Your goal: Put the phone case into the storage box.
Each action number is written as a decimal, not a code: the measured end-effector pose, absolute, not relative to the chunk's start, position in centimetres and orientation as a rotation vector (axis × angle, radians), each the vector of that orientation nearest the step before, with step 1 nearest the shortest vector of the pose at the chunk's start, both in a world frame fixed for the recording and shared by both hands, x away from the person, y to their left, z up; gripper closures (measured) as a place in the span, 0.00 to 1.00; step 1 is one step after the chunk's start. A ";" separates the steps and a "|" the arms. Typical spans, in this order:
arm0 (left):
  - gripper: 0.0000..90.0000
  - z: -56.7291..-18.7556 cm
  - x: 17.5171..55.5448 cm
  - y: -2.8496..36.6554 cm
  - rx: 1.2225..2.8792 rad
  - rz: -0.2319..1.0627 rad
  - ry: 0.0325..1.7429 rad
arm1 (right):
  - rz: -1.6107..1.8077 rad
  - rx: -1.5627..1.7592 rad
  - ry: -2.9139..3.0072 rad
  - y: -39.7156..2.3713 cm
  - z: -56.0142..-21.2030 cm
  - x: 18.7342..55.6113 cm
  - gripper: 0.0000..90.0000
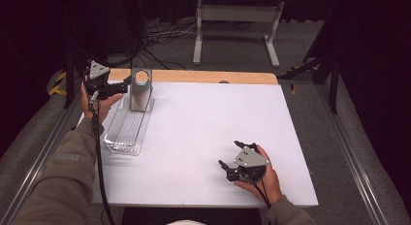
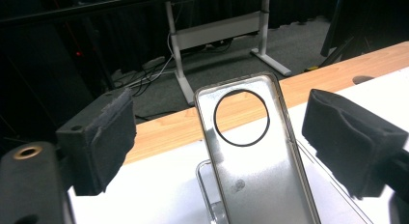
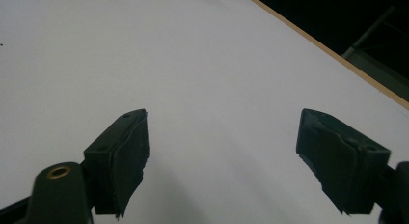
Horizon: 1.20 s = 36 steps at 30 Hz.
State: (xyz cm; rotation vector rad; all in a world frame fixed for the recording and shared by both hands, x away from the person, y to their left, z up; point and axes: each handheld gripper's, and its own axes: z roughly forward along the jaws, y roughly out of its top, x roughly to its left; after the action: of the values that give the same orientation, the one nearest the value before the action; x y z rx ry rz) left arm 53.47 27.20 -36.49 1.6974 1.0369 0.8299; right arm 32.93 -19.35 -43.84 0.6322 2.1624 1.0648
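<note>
Standing upright at the far left of the table (image 1: 203, 118), the phone case (image 1: 141, 89) leaned in the far end of a clear tray (image 1: 127, 130) that ran toward the near edge. The case was translucent grey with a round camera hole near its top. The left gripper (image 1: 127, 83) sat just left of the case, at the table's far-left corner, held by the left hand (image 1: 99, 101) with a cable trailing down toward the sleeve. In the left gripper view its jaws were spread wide, the case (image 2: 251, 161) standing between them with a clear gap to each pad (image 2: 113, 137) — released, not pinching anything. Beyond the case that view showed the table's wooden far edge (image 2: 318, 84) and a white stand (image 2: 217, 35) on the dark floor.

Right side: the right gripper (image 1: 231, 154) rested low on the near right of the table, well apart from case and tray, in the right hand (image 1: 259, 179), grey plate on top. Right gripper view showed its jaws wide apart over bare white table (image 3: 207, 79), pads (image 3: 130, 156) gripping nothing.
</note>
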 end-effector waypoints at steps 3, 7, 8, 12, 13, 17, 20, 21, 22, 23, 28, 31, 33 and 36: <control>0.10 -36.4 53.1 27.3 1.703 0.823 1.011 | 1.074 0.641 2.151 -19.5 -43.7 33.0 0.22; 0.08 -36.4 52.4 27.3 1.709 0.799 0.977 | 1.091 0.655 2.138 -19.6 -43.6 33.1 0.21; 0.07 -36.4 52.3 27.3 1.704 0.787 0.973 | 1.090 0.655 2.134 -19.7 -43.5 33.1 0.21; 0.07 -36.4 51.8 27.3 1.708 0.785 0.948 | 1.092 0.652 2.136 -19.6 -43.5 33.1 0.21; 0.06 -36.4 51.8 27.3 1.708 0.785 0.948 | 1.093 0.652 2.136 -19.6 -43.5 33.1 0.21; 0.05 -36.7 51.4 27.1 1.725 0.775 0.918 | 1.095 0.655 2.132 -19.6 -43.5 33.2 0.21; 0.04 -36.7 51.3 27.1 1.730 0.767 0.909 | 1.094 0.657 2.137 -19.7 -43.5 33.2 0.21; 0.04 -36.7 51.3 27.1 1.730 0.767 0.909 | 1.094 0.657 2.136 -19.7 -43.5 33.2 0.21; 0.04 -36.6 51.2 27.2 1.727 0.766 0.906 | 1.093 0.656 2.133 -19.7 -43.5 33.2 0.21; 0.04 -36.6 51.2 27.2 1.726 0.764 0.905 | 1.096 0.656 2.132 -19.7 -43.5 33.2 0.21; 0.04 -36.6 50.6 27.4 1.723 0.764 0.884 | 1.106 0.675 2.114 -19.9 -43.3 33.2 0.21; 0.05 -36.6 50.4 27.4 1.726 0.765 0.877 | 1.106 0.676 2.112 -19.9 -43.3 33.2 0.21; 0.05 -36.7 50.1 27.4 1.730 0.761 0.867 | 1.104 0.674 2.113 -19.9 -43.3 33.2 0.21; 0.05 -36.7 49.8 27.2 1.747 0.762 0.855 | 1.107 0.669 2.115 -19.8 -43.3 33.2 0.21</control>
State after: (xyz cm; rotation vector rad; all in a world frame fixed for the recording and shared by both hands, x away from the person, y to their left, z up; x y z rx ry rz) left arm 49.76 27.19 -36.67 1.7473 0.8545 0.7621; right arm 33.15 -19.85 -43.29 0.6688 2.1148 1.1067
